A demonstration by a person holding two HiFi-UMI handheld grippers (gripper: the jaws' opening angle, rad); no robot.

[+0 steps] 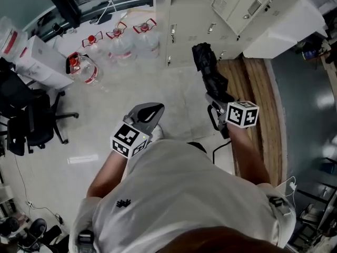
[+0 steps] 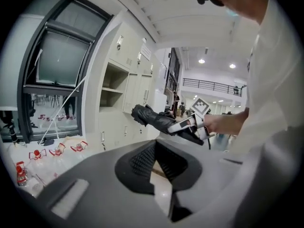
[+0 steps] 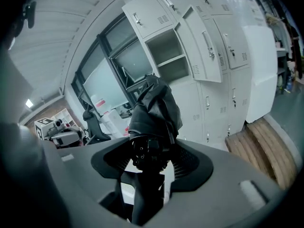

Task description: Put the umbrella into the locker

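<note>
We find the right tongs (image 3: 151, 159) clenched on the folded umbrella (image 3: 154, 103). Its long axis runs straight out ahead of them, pointing towards the open locker (image 3: 166, 56), which stands well beyond its tip. The left tongs (image 2: 156, 158) are closed on nothing.

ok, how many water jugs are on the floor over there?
4. Three stand in a row near the top of the head view: left jug, middle jug, right jug. The fourth jug sits apart, left of them. More may be hidden out of frame.
</note>
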